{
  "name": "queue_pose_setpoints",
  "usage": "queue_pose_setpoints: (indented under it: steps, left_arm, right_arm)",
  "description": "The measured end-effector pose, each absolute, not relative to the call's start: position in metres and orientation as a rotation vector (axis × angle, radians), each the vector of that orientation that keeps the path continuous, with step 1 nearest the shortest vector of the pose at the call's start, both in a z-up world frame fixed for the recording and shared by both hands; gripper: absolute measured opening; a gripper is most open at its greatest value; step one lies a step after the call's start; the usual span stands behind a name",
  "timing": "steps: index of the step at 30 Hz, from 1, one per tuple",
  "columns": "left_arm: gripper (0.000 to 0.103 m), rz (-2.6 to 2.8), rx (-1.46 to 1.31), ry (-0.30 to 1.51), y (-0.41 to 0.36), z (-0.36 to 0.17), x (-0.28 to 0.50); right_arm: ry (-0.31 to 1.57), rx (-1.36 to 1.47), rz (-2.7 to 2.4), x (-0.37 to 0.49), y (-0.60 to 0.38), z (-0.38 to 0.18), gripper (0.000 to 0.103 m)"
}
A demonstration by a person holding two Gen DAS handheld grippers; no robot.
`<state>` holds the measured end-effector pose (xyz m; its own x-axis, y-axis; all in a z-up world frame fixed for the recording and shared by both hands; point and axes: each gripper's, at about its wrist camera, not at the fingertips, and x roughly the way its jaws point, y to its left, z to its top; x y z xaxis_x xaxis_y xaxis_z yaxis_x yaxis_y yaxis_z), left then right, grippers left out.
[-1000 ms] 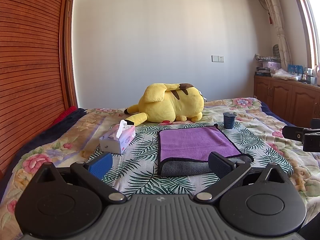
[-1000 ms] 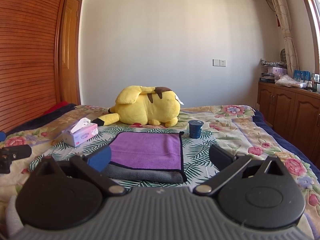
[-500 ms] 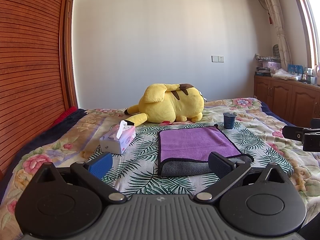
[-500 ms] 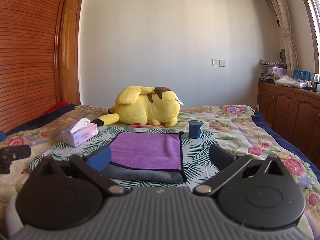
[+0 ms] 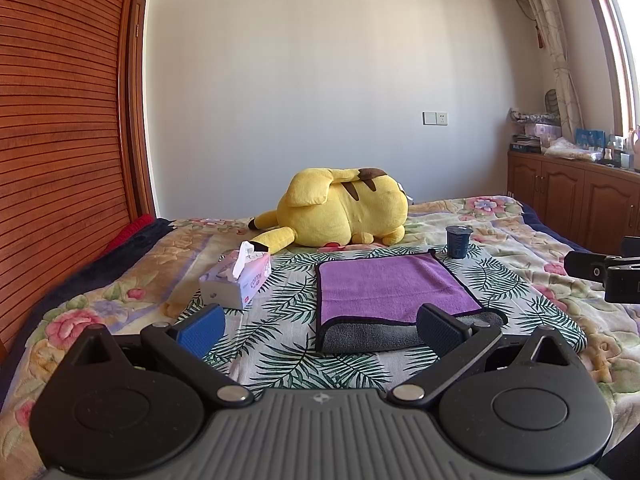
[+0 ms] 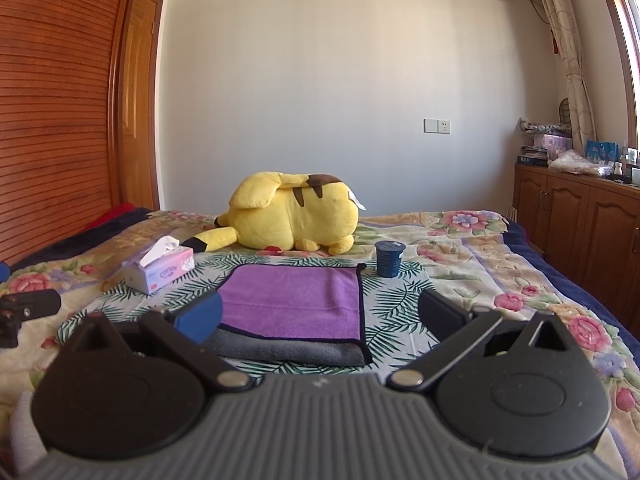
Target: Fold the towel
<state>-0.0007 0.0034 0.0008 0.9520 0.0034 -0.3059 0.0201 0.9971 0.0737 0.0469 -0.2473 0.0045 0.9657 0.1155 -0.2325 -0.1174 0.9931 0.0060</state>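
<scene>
A purple towel with a black hem lies folded on the leaf-print cloth, its grey underside showing along the near fold; it also shows in the right wrist view. My left gripper is open and empty, held just short of the towel's near edge. My right gripper is open and empty, also just short of the near edge. The right gripper's tip shows at the right edge of the left wrist view, and the left gripper's tip at the left edge of the right wrist view.
A yellow plush toy lies behind the towel. A tissue box stands to the left and a dark blue cup at the towel's far right corner. A wooden wardrobe is on the left, cabinets on the right.
</scene>
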Motion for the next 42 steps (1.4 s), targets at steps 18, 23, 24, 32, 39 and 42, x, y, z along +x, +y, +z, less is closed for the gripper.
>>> queue_pose_setpoints:
  steps: [18,23,24,32,39,42]
  left_arm:
    - [0.085,-0.008,0.077,0.31,0.003,0.0,-0.001]
    - [0.085,-0.007,0.077,0.312,0.002,0.0,-0.001]
    - [0.085,-0.007,0.076,0.312,0.002,-0.001,-0.001]
    - [0.085,-0.006,0.073,0.33,0.003,-0.001,0.003]
    - [0.085,-0.027,0.099,0.388,-0.001,-0.004,0.018]
    - [0.085,-0.035,0.132,0.396,-0.004,-0.005,0.024]
  right_arm:
    - [0.233,-0.009,0.115,0.046,-0.248,0.004,0.103]
    - [0.234,-0.009,0.113,0.046,-0.248,0.005,0.103]
    - [0.234,-0.008,0.113,0.046,-0.248,0.005,0.103]
    - [0.248,-0.006,0.123,0.05,-0.247,0.003,0.103]
    - [0.304,0.038,0.136,0.063,-0.254,0.002,0.103]
    - [0.326,0.028,0.145,0.071,-0.253,0.0,0.103]
